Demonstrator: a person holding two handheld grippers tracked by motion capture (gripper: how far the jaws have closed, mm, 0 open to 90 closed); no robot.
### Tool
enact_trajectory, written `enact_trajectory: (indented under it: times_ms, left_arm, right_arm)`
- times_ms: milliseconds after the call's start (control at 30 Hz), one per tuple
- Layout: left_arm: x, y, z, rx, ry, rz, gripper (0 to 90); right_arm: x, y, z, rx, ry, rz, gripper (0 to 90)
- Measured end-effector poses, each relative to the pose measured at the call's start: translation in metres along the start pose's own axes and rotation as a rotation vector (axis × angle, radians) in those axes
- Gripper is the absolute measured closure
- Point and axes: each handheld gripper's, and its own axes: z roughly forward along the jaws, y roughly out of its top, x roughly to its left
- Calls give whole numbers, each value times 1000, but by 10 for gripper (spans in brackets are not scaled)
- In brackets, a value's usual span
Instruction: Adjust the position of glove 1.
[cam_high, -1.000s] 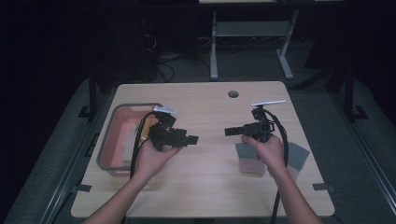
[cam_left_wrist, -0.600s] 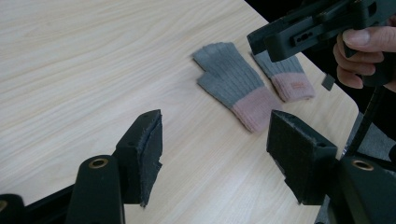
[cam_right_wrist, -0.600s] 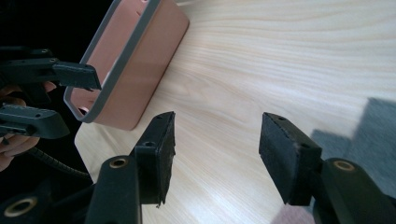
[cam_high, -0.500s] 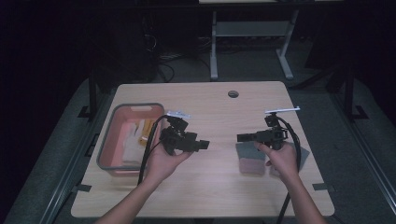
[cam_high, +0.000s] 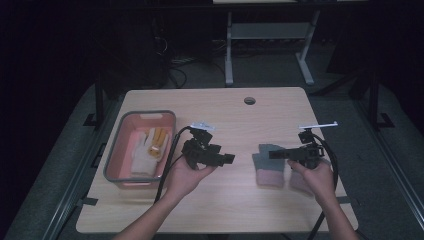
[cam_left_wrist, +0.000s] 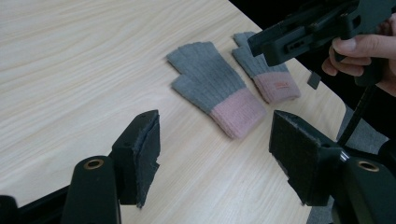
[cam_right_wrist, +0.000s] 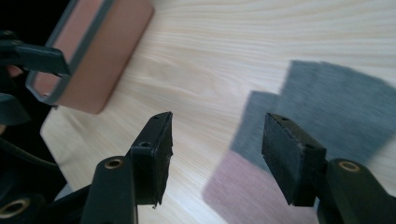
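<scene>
Two claws were apart with nothing between their jaws, and both had just been opening. The right gripper (cam_high: 274, 154) hung over a grey and pink glove (cam_high: 268, 167) on the wooden table (cam_high: 240, 210). The left gripper (cam_high: 227, 158) pointed at it. A second glove (cam_left_wrist: 266, 70) lay beside it. A pink basket (cam_high: 116, 159) sat far left.

Left gripper (cam_high: 227, 159) now clear of the pink basket (cam_high: 114, 161), out over mid-counter and lower, pointing toward the gloves. Fingers (cam_left_wrist: 140, 154) just been opening, nothing between them. Right gripper (cam_high: 272, 154) pulled back toward the counter's right edge, sunk lower, jaws also just widening and empty, hovering over the near glove (cam_high: 268, 165). Second glove (cam_left_wrist: 271, 74) now partly uncovered beside it.
</scene>
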Motion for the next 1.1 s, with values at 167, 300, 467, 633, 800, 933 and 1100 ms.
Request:
enact_trajectory:
  times_ms: [167,300,467,633,800,933,1100]
  left_arm:
    - [-5,0,9,-3,-14,4,320]
    - [-9,0,16,-5,-24,13,309]
    - [-13,0,23,-11,-29,15,297]
    - [-17,-1,29,-14,-34,23,290]
    - [-19,-1,35,-8,-39,26,283]
    - [-21,-1,39,-10,-40,34,280]
    - [-24,-2,46,-10,-42,39,273]
  right_arm:
    - [-10,-7,-7,-2,-32,5,429]
    - [-17,-12,-15,0,-73,-10,428]
    - [-25,-21,-23,12,-143,-27,428]
    - [-32,-28,-28,24,-198,-46,431]
    - [-40,-33,-33,27,-232,-43,434]
    - [-45,-36,-36,32,-262,-47,438]
    - [-49,-41,-38,49,-322,-55,445]
